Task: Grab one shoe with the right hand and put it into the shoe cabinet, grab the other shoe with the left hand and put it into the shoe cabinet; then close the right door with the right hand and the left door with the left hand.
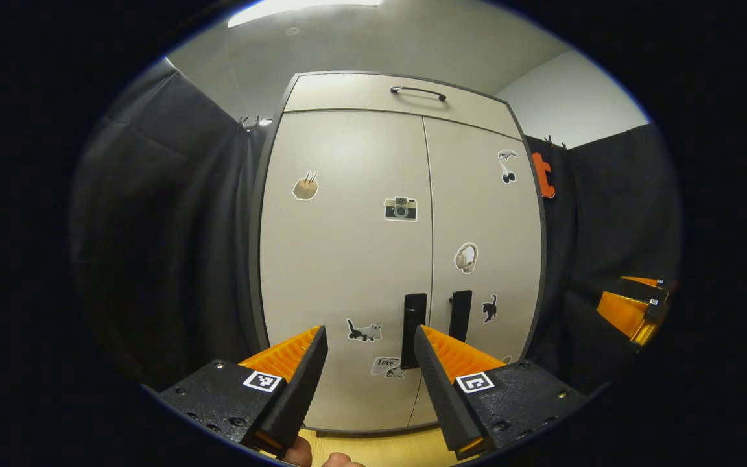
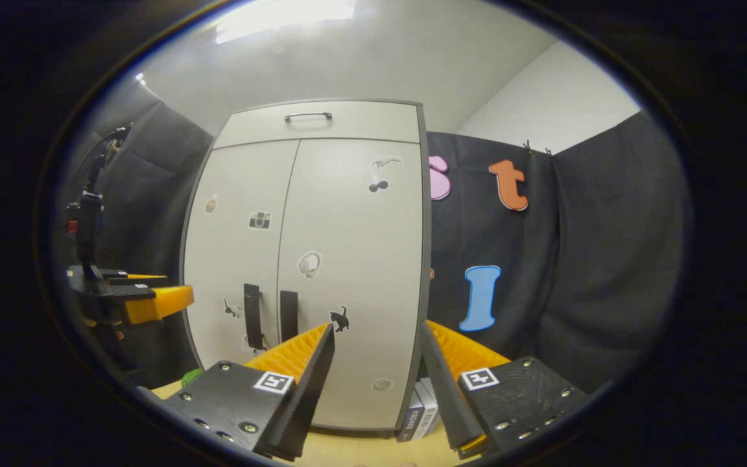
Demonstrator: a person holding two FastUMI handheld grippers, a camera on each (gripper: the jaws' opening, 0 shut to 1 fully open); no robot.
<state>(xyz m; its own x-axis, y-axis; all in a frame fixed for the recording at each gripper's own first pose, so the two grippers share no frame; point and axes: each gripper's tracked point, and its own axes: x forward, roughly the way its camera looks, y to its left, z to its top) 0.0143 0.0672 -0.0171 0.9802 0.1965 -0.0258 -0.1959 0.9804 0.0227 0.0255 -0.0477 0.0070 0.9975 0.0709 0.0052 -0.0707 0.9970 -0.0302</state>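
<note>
A pale wooden table carries the shoe cabinet, which stands upright ahead of the right tool. Some small boxes stand just beside the cabinet's right lower corner, and a green object lies off its left corner.

A curtained booth under a pale ceiling, lit from above.

Black cloth drapes hang on both sides and behind as the booth's walls, clipped along their top edge. Above them rises a plain white room wall and a grey-white ceiling carrying a bright rectangular light panel. Low down, a light yellowish wooden surface runs across the bottom, perhaps a tabletop, though too little shows to be sure. A small stack of box-like items stands by the cloth.
</note>
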